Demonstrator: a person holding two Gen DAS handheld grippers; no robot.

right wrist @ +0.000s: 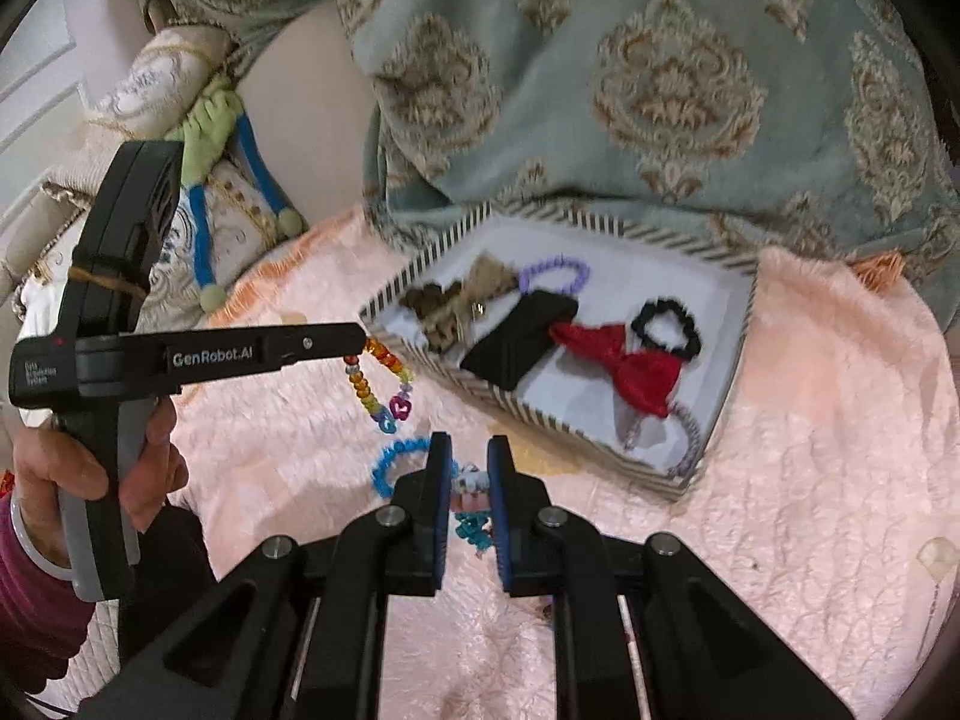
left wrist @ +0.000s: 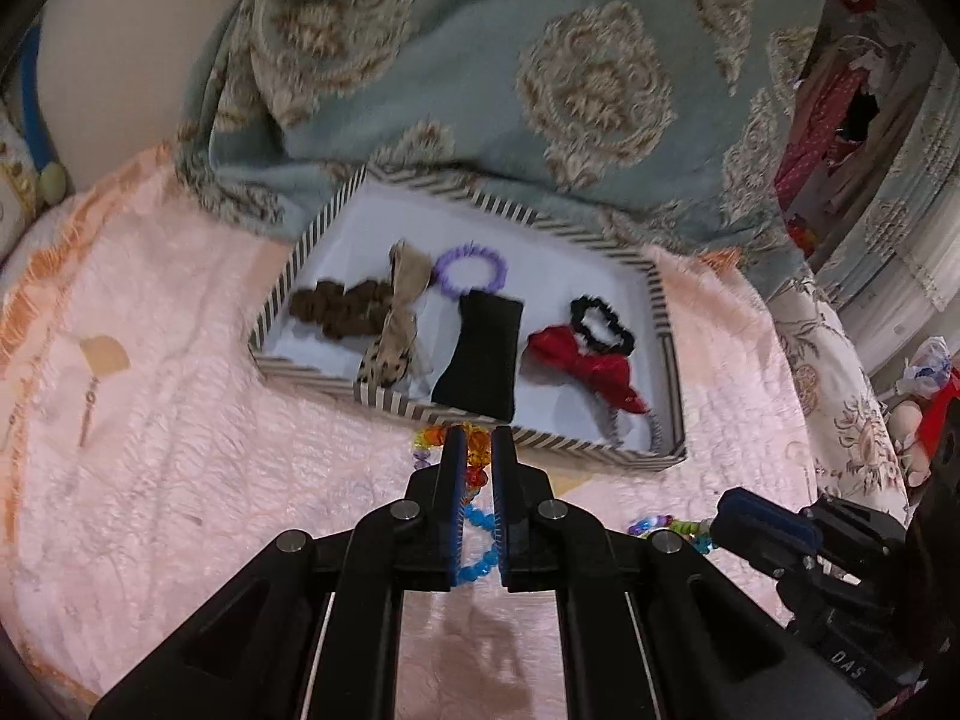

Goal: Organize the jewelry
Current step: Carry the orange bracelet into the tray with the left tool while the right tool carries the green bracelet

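Left tongs [right wrist: 360, 341] clenched on amber-beaded bracelet [right wrist: 378, 384]; right tongs [right wrist: 469, 468] grasping pale-beaded bracelet [right wrist: 471, 495]; striped tray [right wrist: 708, 468] beyond both.

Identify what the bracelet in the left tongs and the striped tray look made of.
Bracelet: glossy translucent beads in orange, yellow and blue, likely plastic or glass; they catch light. Striped tray: matte, thin straight walls, plain white floor, probably printed cardboard.

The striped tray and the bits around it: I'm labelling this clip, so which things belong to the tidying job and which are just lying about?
Job:
- striped tray
- amber bead bracelet, in left gripper
- small beaded piece, in right gripper
- blue bead bracelet on the pink blanket

Lying about:
- patterned green cover
- cushion
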